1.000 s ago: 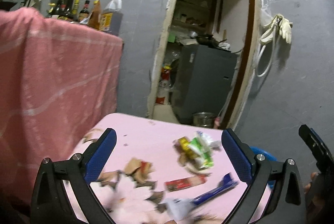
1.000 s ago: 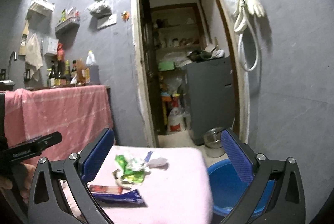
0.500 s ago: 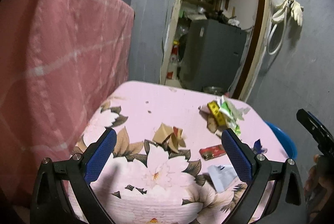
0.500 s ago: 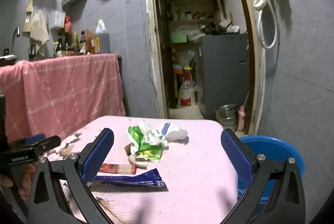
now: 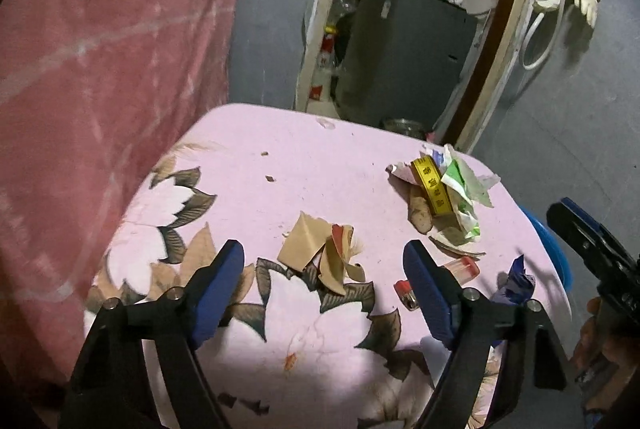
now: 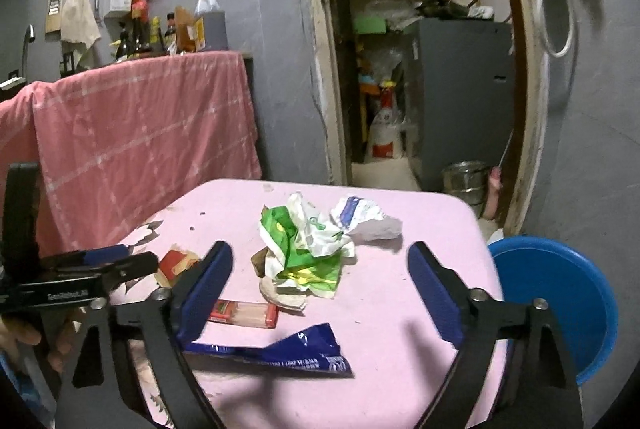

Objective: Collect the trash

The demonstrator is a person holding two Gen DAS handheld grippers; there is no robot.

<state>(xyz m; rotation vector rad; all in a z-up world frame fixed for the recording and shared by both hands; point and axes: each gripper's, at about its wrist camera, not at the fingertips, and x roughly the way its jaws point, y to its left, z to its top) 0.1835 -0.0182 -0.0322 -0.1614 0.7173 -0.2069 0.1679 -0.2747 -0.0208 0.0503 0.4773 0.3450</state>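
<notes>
Trash lies on a pink floral tablecloth (image 5: pixel 320 165). Torn brown cardboard scraps (image 5: pixel 324 253) lie just ahead of my open, empty left gripper (image 5: pixel 324 289). A crumpled green and white wrapper pile (image 6: pixel 308 249) with a yellow band (image 5: pixel 434 187), a red lighter (image 6: pixel 244 313) and a blue wrapper (image 6: pixel 280 349) lie before my open, empty right gripper (image 6: pixel 320 293). A crumpled white paper (image 6: pixel 364 219) sits behind the pile. A blue basin (image 6: pixel 560 301) stands at the table's right edge.
A pink checked cloth (image 6: pixel 140 133) hangs over a counter on the left, with bottles (image 6: pixel 172 33) on top. An open doorway (image 6: pixel 416 69) behind the table shows a grey cabinet (image 6: pixel 460 93) and a metal pot (image 6: pixel 466 177). A glove and hose (image 5: pixel 560 1) hang on the right wall.
Both grippers have tilted down and moved closer over the table. The trash now shows larger and nearer the fingers. Both stay open.
</notes>
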